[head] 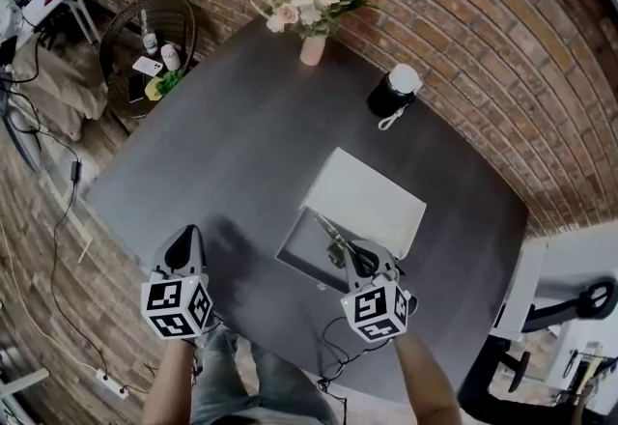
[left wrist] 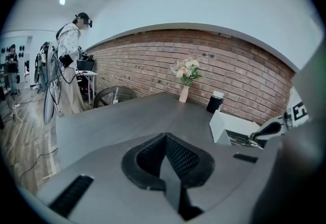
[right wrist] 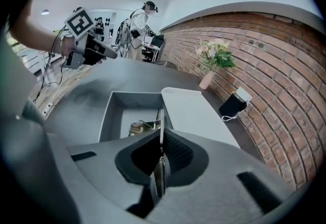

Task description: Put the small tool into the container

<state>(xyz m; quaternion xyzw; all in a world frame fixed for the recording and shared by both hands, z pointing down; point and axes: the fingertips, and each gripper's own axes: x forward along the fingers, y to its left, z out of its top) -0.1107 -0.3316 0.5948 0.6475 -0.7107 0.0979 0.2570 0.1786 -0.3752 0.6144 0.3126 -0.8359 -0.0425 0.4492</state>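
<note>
The right gripper (right wrist: 161,156) has its black ribbed pads pressed tight on a thin, flat small tool of bright metal (right wrist: 161,125). The tool's tip hangs over the open grey rectangular container (right wrist: 109,111), above glinting metal bits (right wrist: 138,127) on its floor. The left gripper (left wrist: 165,167) is closed on nothing over the matte dark grey table (head: 222,143). Farther off stand a black cylinder with a white cap (head: 391,93) and a pink vase of pale flowers (head: 312,44), by a red brick wall (head: 463,17).
</note>
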